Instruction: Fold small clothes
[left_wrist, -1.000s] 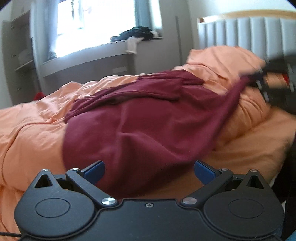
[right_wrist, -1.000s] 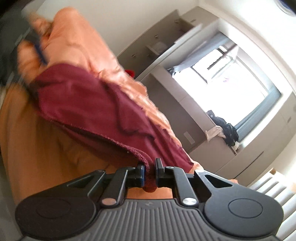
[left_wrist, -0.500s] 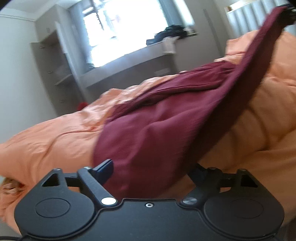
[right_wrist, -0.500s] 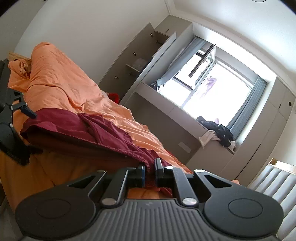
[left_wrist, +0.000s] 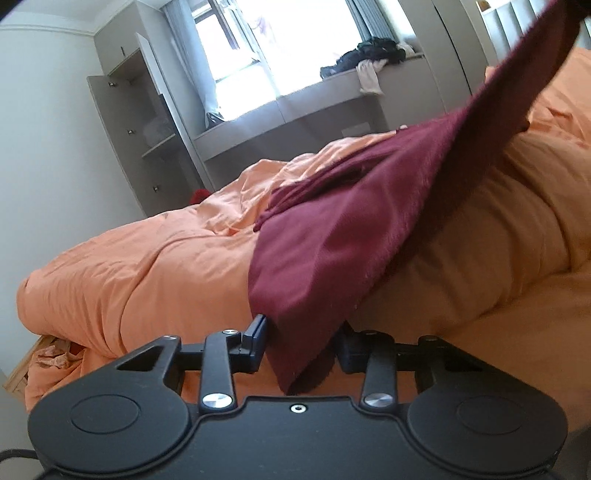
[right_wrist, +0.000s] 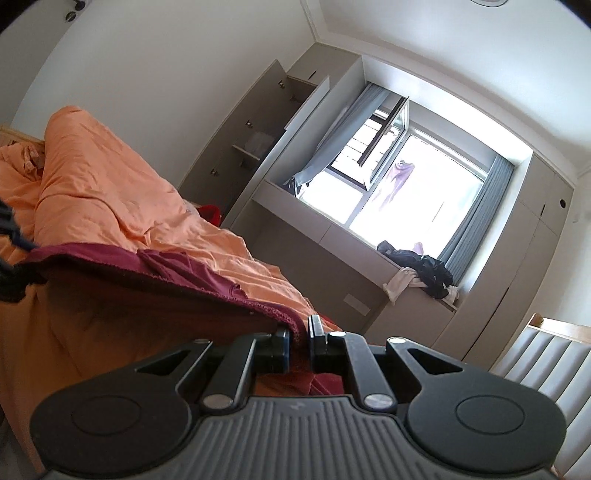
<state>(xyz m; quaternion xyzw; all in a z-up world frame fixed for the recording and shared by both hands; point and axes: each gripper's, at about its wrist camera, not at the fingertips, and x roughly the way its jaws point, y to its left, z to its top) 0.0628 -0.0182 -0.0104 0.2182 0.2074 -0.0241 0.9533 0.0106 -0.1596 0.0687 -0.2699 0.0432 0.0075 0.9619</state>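
Note:
A dark red garment (left_wrist: 351, 229) lies across the orange duvet (left_wrist: 147, 266), stretched between my two grippers. Its near corner hangs between the fingers of my left gripper (left_wrist: 301, 341), whose jaws are closing. A thin gap still shows beside the left pad (left_wrist: 258, 334). The far end of the cloth rises to the top right of the left wrist view. In the right wrist view my right gripper (right_wrist: 298, 341) is shut on the garment's (right_wrist: 177, 269) hemmed edge and holds it off the duvet (right_wrist: 110, 184). Part of the left gripper (right_wrist: 9, 236) shows at the far left.
A window ledge (left_wrist: 332, 85) carries a heap of dark and pale clothes (right_wrist: 424, 266). An open grey wardrobe (left_wrist: 147, 129) stands left of the window, with a red item (left_wrist: 199, 195) at its foot. A padded headboard (right_wrist: 546, 354) is at the right.
My left jaws have narrowed from wide open around the garment's near corner. The right gripper has lifted its edge, so the cloth now stretches up and taut between the two.

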